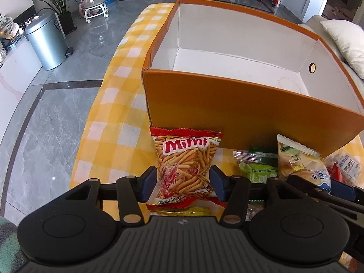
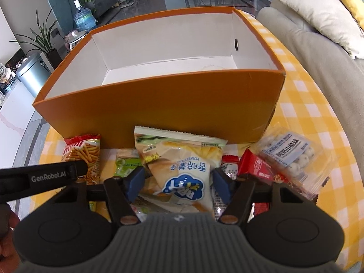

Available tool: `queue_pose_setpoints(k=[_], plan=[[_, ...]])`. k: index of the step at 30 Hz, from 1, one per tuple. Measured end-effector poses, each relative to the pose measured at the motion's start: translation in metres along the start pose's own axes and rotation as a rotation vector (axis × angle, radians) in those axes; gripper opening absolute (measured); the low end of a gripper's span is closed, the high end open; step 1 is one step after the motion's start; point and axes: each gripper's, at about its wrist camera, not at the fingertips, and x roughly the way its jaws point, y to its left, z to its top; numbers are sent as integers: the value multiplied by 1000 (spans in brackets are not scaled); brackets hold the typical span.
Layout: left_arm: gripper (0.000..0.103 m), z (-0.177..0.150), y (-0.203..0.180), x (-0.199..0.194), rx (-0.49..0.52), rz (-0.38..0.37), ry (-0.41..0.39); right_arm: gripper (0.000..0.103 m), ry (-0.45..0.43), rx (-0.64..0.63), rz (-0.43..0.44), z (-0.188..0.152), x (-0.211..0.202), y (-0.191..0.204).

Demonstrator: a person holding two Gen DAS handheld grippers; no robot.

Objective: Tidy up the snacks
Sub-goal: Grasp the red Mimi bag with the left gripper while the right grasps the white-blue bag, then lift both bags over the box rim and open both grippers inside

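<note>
A red and yellow Mimi snack bag (image 1: 184,163) lies on the yellow checked cloth, its top against the orange box (image 1: 250,104). My left gripper (image 1: 183,182) is shut on it, blue pads pressing both sides so the bag narrows between them. The Mimi bag (image 2: 84,152) also shows at the left of the right wrist view. My right gripper (image 2: 179,182) is shut on a pale potato-stick bag (image 2: 182,159) with a blue cloud logo, which sits on top of the snack pile. That potato-stick bag (image 1: 300,166) appears at the left wrist view's right side. The box (image 2: 159,104) is white inside and holds nothing.
A green packet (image 2: 125,166), red packets (image 2: 254,166) and a clear packet of white balls (image 2: 289,154) lie beside the held bags. A grey sofa with cushions (image 2: 318,34) flanks the table on the right. A metal bin (image 1: 45,41) stands on the floor to the left.
</note>
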Motion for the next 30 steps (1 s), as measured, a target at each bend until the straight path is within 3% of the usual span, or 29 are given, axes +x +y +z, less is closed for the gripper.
queue_pose_setpoints(k=[13,18,30], plan=[[33,0,5,0,-7,-17,7,42,-1,-24,23,-1,-7,2],[31,-6,5,-14,3,-29,-21,34,-32,-43,38,1,-21,5],[31,-14,7,-74,2,-93,-108,32,-60,-34,73,-1,-71,2]])
